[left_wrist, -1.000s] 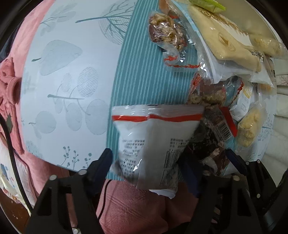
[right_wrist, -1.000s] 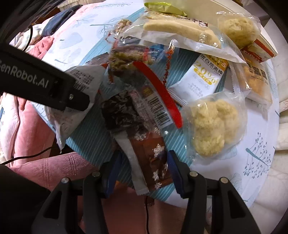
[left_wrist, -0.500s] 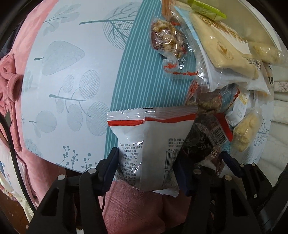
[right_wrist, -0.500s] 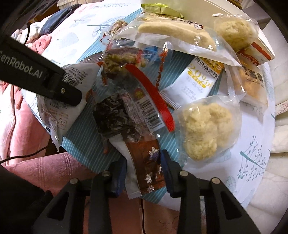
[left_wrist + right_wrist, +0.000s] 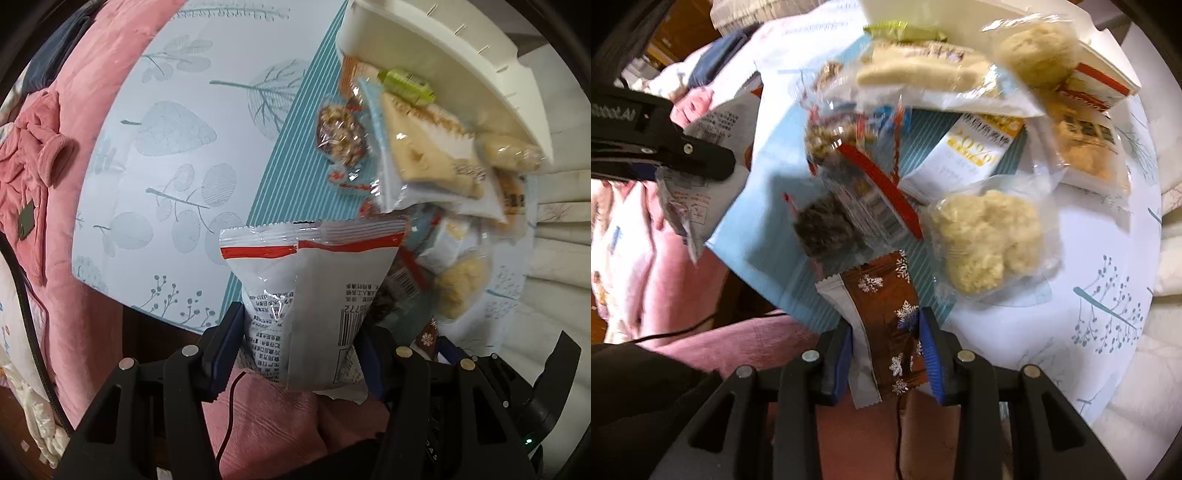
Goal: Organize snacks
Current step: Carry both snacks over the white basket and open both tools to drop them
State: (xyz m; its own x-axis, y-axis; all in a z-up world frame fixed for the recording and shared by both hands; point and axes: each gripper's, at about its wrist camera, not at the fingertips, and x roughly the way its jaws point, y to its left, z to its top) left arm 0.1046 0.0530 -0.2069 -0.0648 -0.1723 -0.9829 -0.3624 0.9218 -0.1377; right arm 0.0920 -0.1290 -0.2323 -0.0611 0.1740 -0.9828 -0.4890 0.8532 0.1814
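I am holding a white packet with a red stripe upright over the table's near edge. A brown snowflake-printed bar is hanging beside it, while the other snacks are lying heaped mid-table.

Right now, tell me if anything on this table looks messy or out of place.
Yes. The snack packets lie in a loose, overlapping heap on the table rather than sorted; the long bread packet rests across others at the white tray. Nothing looks torn or spilled, though the right view is blurred.
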